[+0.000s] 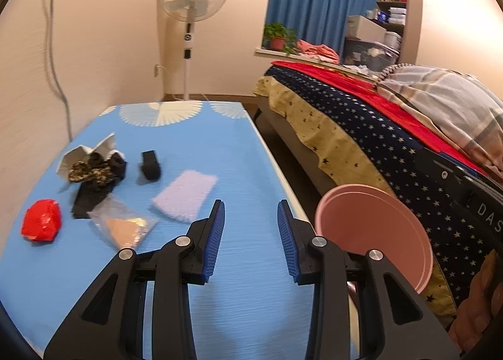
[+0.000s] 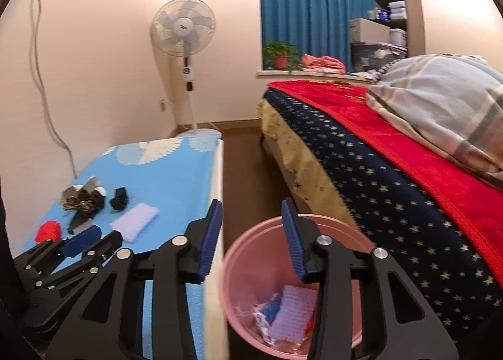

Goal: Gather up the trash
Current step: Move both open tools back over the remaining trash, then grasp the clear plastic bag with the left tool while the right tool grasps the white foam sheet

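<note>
Trash lies on the blue table [image 1: 204, 152]: a red crumpled wrapper [image 1: 41, 223], a clear plastic bag with tan contents [image 1: 123, 225], a lilac foam pad [image 1: 185, 194], a black block [image 1: 150, 165] and a pile of dark and patterned scraps with white paper [image 1: 91, 168]. My left gripper [image 1: 251, 236] is open and empty above the table, right of the bag. A pink bin [image 2: 283, 291] stands between table and bed, holding several pieces of trash. My right gripper [image 2: 251, 234] is open and empty over the bin's left rim. The left gripper [image 2: 85, 242] shows in the right wrist view.
A bed with a starry navy cover and red blanket [image 2: 393, 152] runs along the right, with a plaid pillow [image 2: 440, 102]. A standing fan [image 1: 192, 2] is at the far wall. Blue curtains, a potted plant [image 1: 278, 35] and shelves are behind.
</note>
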